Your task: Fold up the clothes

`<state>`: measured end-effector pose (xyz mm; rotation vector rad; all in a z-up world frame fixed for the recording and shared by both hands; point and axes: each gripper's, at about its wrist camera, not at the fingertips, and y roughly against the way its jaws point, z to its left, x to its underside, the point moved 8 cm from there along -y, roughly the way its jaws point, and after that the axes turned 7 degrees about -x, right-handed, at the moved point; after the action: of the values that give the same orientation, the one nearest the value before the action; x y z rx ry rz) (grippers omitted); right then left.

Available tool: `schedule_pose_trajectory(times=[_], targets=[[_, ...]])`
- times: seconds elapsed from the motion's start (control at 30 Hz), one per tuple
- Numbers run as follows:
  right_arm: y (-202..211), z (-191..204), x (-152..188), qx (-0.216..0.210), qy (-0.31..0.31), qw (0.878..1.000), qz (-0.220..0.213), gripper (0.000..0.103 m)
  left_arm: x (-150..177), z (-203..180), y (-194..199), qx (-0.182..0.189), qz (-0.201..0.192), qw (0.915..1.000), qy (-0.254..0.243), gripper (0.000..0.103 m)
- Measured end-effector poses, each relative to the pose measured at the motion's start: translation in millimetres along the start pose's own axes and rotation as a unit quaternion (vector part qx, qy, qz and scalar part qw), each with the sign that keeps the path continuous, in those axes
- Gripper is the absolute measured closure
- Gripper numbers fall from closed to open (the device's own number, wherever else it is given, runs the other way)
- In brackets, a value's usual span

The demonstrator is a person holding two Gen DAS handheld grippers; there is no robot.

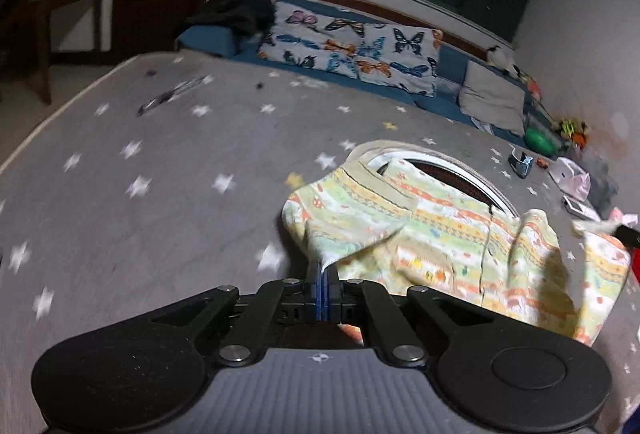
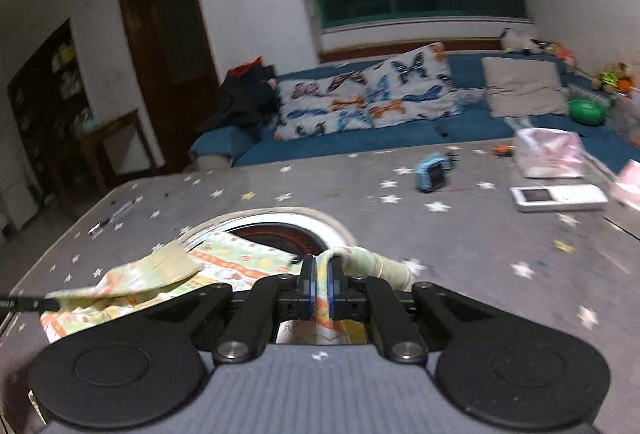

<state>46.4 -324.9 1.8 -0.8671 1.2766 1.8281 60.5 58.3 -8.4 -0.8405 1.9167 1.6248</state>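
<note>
While the left gripper [image 1: 323,276] has its jaws pressed together on a fold of the yellow patterned garment [image 1: 444,234], the right gripper [image 2: 320,284] pinches another bunched edge of the same cloth between its blue pads. That one garment lies crumpled on the grey star-print cover [image 1: 160,162], partly over a round white-rimmed opening [image 2: 280,228]. Left of the garment the cover is bare right to its pale edge, bar one pen [image 2: 116,214]. Right of it sit one blue toy car [image 2: 432,172], one white handheld device [image 2: 560,197] and one pink bag [image 2: 548,152]. Beyond the garment, two butterfly pillows [image 2: 360,98] rest on the blue sofa [image 2: 400,142].
</note>
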Motion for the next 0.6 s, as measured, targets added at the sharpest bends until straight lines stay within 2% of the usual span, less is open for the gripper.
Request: schedule_pose_trajectory(times=[0.13,0.3,0.47,0.5,0.6], targets=[[33.2,-22.0,16.3,0.023,-0.026,0.999,-0.009,0.098,27.3,13.7,19.1,-0.001,0.009,0.9998,0.018,0.102],[50.2,-56.9,57.7,0.064,-0.060,0.996,0.028,0.098,55.0,15.9,31.8,0.000,0.035,0.9992,0.018,0.102],[71.4,-75.8,92.7,0.094,-0.080,0.990,0.063,0.090,63.4,11.4,38.3,-0.002,0.045,0.9990,-0.007,0.101],[75.7,-75.6,95.8,0.102,-0.080,0.989,0.064,0.087,62.9,10.4,39.7,-0.002,0.044,0.9989,-0.013,0.100],[90.3,-71.7,89.1,0.127,-0.050,0.989,0.051,0.086,58.2,8.2,44.7,-0.004,0.038,0.9990,-0.025,0.099]])
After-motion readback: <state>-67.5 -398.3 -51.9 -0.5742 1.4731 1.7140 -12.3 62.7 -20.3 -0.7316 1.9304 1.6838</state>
